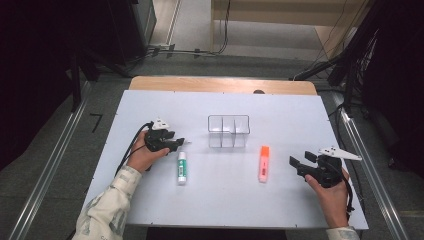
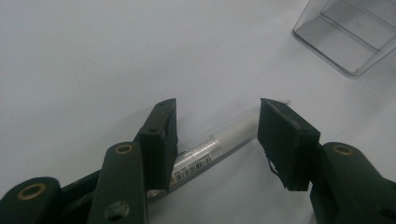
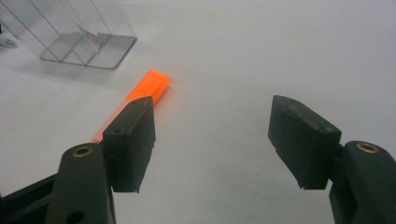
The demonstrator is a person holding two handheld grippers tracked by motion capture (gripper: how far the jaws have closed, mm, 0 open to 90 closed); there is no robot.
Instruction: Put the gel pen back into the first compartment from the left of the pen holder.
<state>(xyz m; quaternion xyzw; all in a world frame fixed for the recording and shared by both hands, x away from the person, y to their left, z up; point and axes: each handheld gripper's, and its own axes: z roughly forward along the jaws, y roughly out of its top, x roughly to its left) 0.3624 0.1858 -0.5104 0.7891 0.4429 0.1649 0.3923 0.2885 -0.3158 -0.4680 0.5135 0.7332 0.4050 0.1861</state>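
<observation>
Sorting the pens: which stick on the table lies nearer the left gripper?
The white glue stick with the green label, beside the left gripper; the orange highlighter lies farther right.

In the left gripper view the left jaw covers the lower end of the glue stick (image 2: 219,140), and its barcode label is too small to read. The clear box (image 2: 348,32) is cut off there by the top and right edges. In the right gripper view the left jaw hides most of the orange marker (image 3: 150,85), leaving its cap end showing, and the box is cut by the top and left edges. In the high view the stick's print is too small to read.
</observation>
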